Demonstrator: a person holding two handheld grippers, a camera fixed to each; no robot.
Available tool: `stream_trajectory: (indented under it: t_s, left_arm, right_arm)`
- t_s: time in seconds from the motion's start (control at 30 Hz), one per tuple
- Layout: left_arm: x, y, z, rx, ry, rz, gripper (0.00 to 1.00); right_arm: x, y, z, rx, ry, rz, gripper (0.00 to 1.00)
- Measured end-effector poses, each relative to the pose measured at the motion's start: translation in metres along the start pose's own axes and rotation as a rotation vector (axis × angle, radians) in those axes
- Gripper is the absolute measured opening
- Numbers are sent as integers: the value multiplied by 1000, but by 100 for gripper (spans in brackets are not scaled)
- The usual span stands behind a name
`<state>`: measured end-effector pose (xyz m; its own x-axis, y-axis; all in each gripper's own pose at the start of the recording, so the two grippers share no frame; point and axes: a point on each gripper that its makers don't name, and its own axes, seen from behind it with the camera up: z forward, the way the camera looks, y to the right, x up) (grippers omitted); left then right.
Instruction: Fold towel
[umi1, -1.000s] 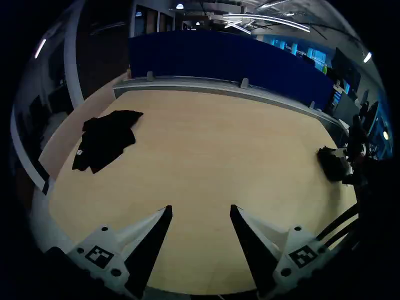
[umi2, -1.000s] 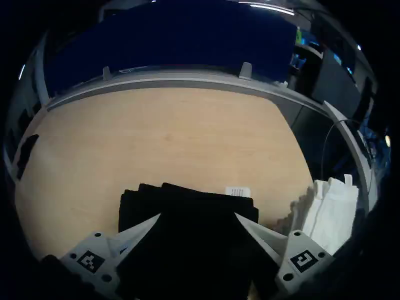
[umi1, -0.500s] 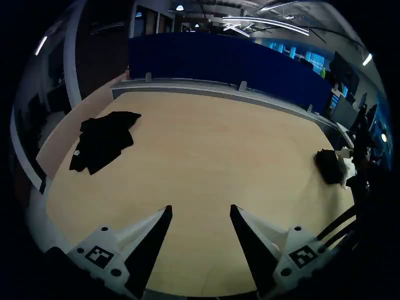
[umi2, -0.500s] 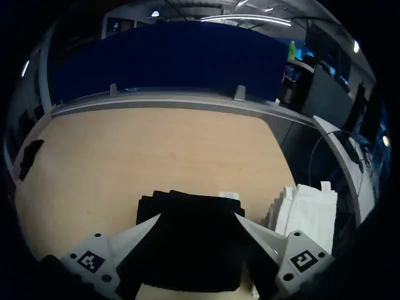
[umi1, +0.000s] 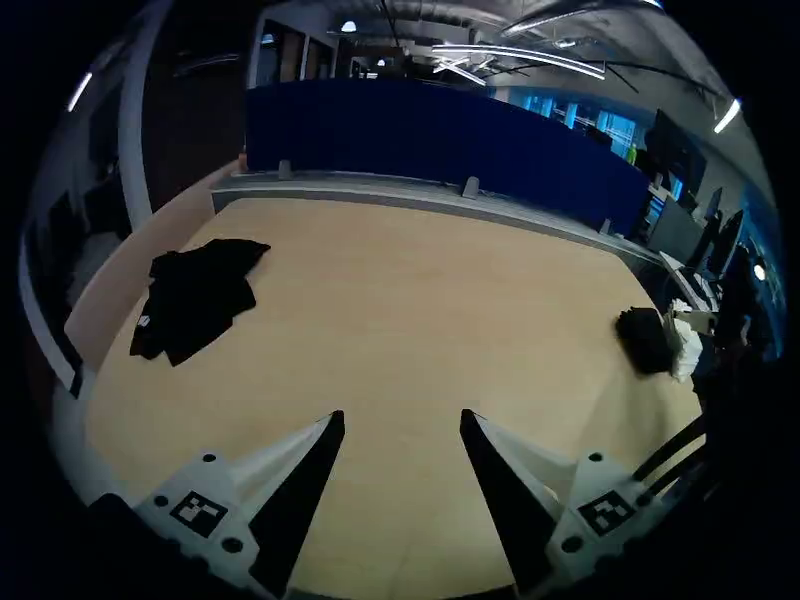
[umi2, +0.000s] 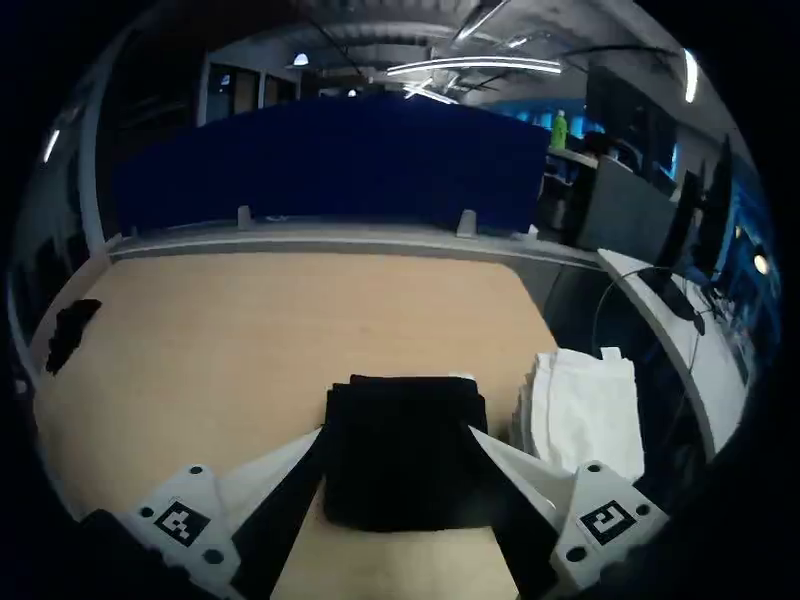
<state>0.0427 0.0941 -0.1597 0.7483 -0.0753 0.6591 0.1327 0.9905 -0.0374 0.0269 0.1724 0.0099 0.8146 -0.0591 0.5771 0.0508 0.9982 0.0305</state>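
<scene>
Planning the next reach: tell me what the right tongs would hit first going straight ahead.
Most likely the folded black towel, lying on the table just ahead of the right tongs. Their height above it is unclear, so they might skim over it.

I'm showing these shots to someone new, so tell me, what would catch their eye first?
Most likely the neatly folded black towel lying on the wooden table between the fingers of the right gripper, with a folded white stack just to its right. In the left gripper view, a crumpled black cloth sits alone near the table's far left corner.
</scene>
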Motion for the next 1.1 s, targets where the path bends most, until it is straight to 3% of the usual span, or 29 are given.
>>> stream_trajectory:
  t_s: [0.3,0.5,0.87,1.1]
  left_arm:
    - [17,5,5,-41,37,21,85]
    - [24,7,4,-63,55,24,85]
    - [42,8,4,-79,110,35,85]
    - [67,4,6,-83,190,28,85]
  right_arm:
    - [37,-35,-58,-1,220,105,94]
    - [54,-48,-89,-30,320,142,95]
    - [69,-69,-112,-25,370,108,99]
    - [91,-95,-127,1,425,97,100]
